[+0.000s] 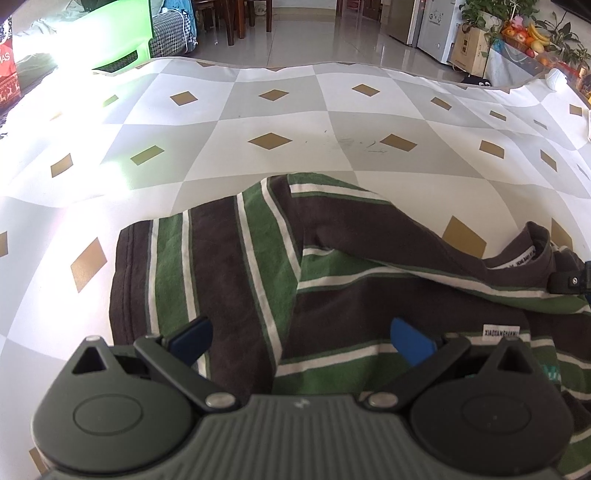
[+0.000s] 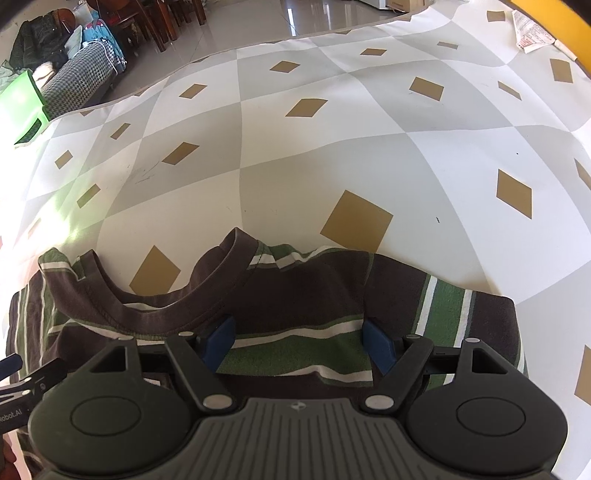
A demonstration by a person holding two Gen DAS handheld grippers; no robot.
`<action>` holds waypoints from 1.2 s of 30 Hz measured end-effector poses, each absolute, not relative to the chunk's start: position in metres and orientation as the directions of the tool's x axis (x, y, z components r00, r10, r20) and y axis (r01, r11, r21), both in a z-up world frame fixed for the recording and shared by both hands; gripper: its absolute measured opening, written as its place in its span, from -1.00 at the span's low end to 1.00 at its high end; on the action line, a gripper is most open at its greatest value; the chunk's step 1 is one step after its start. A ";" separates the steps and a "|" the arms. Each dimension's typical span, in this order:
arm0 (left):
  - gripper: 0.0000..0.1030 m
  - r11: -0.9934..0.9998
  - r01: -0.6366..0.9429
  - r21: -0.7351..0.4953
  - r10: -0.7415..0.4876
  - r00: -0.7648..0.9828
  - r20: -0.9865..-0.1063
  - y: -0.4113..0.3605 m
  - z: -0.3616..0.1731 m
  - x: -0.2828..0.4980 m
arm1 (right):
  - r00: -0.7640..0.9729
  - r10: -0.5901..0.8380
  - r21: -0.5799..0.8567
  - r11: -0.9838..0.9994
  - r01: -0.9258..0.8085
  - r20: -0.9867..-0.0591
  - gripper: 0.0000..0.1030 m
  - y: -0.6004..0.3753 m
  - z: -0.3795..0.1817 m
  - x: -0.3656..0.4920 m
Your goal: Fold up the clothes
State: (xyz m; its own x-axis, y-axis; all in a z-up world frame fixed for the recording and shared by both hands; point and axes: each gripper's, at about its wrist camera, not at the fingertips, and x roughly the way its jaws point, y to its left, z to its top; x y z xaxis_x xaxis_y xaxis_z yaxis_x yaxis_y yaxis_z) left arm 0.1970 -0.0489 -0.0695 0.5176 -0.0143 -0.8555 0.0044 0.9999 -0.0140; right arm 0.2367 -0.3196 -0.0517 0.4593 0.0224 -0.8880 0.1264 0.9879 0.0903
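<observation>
A brown T-shirt with green and white stripes (image 1: 332, 280) lies crumpled on the checkered tablecloth (image 1: 280, 110). In the left wrist view my left gripper (image 1: 303, 339) hangs open just above the shirt's lower body, blue pads wide apart and nothing pinched. The collar with its white label (image 1: 524, 260) lies to the right, where a tip of the right gripper (image 1: 569, 282) shows. In the right wrist view my right gripper (image 2: 299, 343) stands open over the shoulder area, just right of the brown neckband (image 2: 147, 314). Striped cloth lies flat between its pads. The left gripper (image 2: 22, 373) shows at the left edge.
The tablecloth (image 2: 332, 147) with gold diamonds spreads far beyond the shirt. A printed paper (image 2: 532, 33) lies at its far right corner. Past the far edge stand a green stool (image 1: 118, 37), a houndstooth cushion (image 1: 170, 33), wooden chairs and a fruit shelf (image 1: 524, 37).
</observation>
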 end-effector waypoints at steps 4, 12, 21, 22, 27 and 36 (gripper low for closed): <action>1.00 1.000 0.007 0.004 0.000 0.497 -0.867 -0.042 -0.080 0.198 | 0.473 -0.045 0.007 0.994 0.108 -0.880 0.50 -0.306 -0.057 0.243; 1.00 1.000 0.011 0.021 0.013 0.490 -0.872 -0.034 -0.081 0.191 | 0.505 -0.106 -0.058 0.992 0.110 -0.856 0.53 -0.299 -0.063 0.255; 1.00 0.999 -0.045 0.015 0.034 0.451 -0.892 -0.011 -0.077 0.172 | 0.543 -0.181 -0.073 0.974 0.214 -0.820 0.56 -0.300 -0.066 0.272; 1.00 0.999 -0.045 0.014 0.033 0.447 -0.894 -0.008 -0.077 0.169 | 0.547 -0.186 -0.074 0.973 0.221 -0.816 0.58 -0.300 -0.067 0.274; 1.00 0.999 -0.052 0.004 0.026 0.429 -0.903 0.008 -0.077 0.157 | 0.556 -0.203 -0.068 0.965 0.253 -0.806 0.64 -0.299 -0.068 0.284; 1.00 0.996 -0.085 0.001 0.035 0.400 -0.916 0.013 -0.075 0.158 | 0.592 -0.166 -0.021 0.970 0.243 -0.789 0.43 -0.285 -0.046 0.285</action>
